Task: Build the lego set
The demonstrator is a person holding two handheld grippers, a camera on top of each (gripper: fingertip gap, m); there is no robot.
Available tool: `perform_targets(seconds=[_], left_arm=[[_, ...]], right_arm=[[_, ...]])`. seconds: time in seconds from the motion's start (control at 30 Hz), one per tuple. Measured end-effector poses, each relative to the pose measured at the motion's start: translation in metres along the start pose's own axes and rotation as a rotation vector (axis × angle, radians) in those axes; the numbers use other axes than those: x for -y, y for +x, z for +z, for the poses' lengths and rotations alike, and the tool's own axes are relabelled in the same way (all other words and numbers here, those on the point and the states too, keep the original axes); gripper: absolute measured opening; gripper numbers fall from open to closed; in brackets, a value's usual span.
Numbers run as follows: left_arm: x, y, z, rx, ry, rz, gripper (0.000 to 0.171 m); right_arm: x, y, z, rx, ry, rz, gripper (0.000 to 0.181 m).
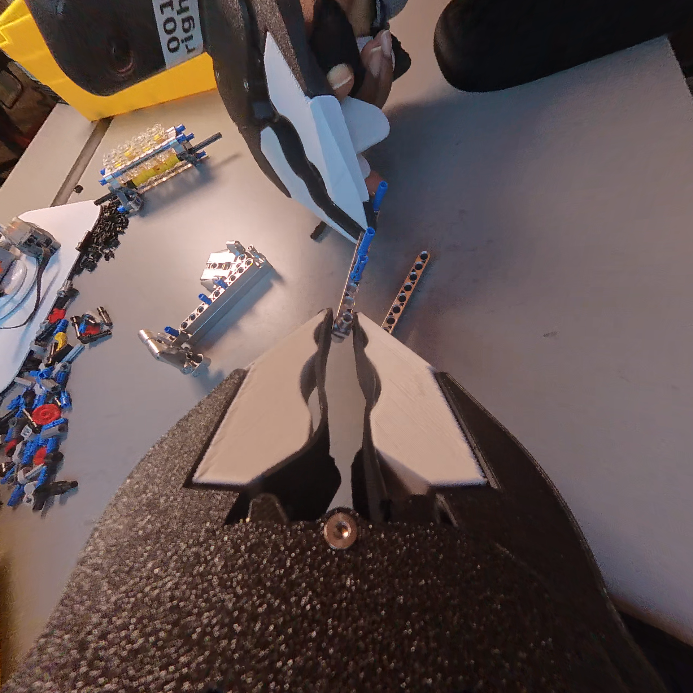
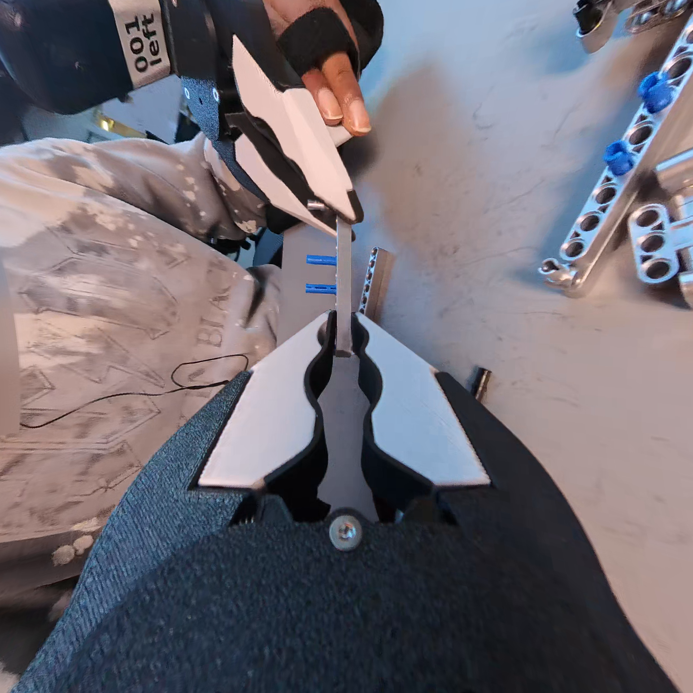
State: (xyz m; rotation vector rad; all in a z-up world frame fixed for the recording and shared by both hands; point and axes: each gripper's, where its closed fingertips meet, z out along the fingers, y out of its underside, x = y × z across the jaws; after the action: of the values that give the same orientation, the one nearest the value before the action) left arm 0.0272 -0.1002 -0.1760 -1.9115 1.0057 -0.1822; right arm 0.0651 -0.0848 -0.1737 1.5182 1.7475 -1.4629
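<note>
You've got the grey perforated beam pinched at both ends: your left gripper is clamped on its near end, and your right gripper is closed on the far end, fingertips pressed against the beam just by the blue pins. In the left wrist view, the beam runs lengthwise away from your left claw, tilting slightly right and rising off the grey table, holes facing up toward the camera.

Switch to the right wrist view and the same beam shows edge-on, a thin grey strip running straight from your right gripper to the left gripper. Here the two blue pins stick out sideways to the left, something the other view barely shows. A second loose beam lies flat on the table just right of the held one.

Only the left wrist view gives you the grey beam assembly, the pile of small parts at far left, and the yellow bin.
</note>
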Motion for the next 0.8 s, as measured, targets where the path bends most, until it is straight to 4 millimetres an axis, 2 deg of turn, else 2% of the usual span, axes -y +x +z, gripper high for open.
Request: perform_targets(seconds=[0.07,0.13,0.2,0.27,0.3,0.37,0.43,0.47,0.5,0.6,0.73,0.8], left_arm=[[0.001,0.003,-0.001,-0.03,0.0,-0.026,0.006],[-0.003,0.002,-0.001,-0.055,-0.016,-0.074,0.005],[-0.009,-0.004,-0.006,-0.062,-0.026,-0.132,0.005],[-0.021,-0.012,-0.013,-0.065,-0.05,-0.199,0.004],[-0.027,-0.017,-0.018,-0.06,-0.065,-0.219,0.005],[-0.036,-0.028,-0.024,-0.025,-0.076,-0.245,0.005],[-0.036,-0.034,-0.028,-0.014,-0.059,-0.271,0.005],[-0.036,-0.034,-0.028,-0.017,-0.054,-0.276,0.005],[-0.036,-0.032,-0.027,-0.029,-0.052,-0.279,0.005],[-0.025,-0.013,-0.019,-0.102,-0.022,-0.268,0.005],[0.002,0.036,0.004,-0.273,-0.001,-0.205,0.005],[0.006,0.058,0.019,-0.324,-0.043,-0.156,0.005]], right_arm=[[0.001,0.003,-0.001,-0.022,0.016,-0.017,0.007],[0.01,0.011,-0.011,-0.135,0.078,-0.122,0.008],[0.02,0.004,-0.027,-0.279,0.152,-0.305,0.02],[0.009,-0.009,-0.03,-0.399,0.122,-0.452,0.025],[0.001,-0.011,-0.024,-0.463,0.093,-0.503,0.025],[-0.014,-0.002,-0.003,-0.595,0.011,-0.551,0.026],[-0.016,0.012,0.019,-0.705,-0.052,-0.594,0.029],[-0.017,0.018,0.03,-0.722,-0.085,-0.611,0.02],[-0.013,0.019,0.035,-0.749,-0.084,-0.661,0.006],[-0.028,0.005,0.03,-0.678,-0.149,-0.751,0.005],[-0.056,-0.032,0.003,-0.611,-0.049,-0.76,0.006],[-0.068,-0.046,-0.008,-0.618,-0.008,-0.732,0.006]])
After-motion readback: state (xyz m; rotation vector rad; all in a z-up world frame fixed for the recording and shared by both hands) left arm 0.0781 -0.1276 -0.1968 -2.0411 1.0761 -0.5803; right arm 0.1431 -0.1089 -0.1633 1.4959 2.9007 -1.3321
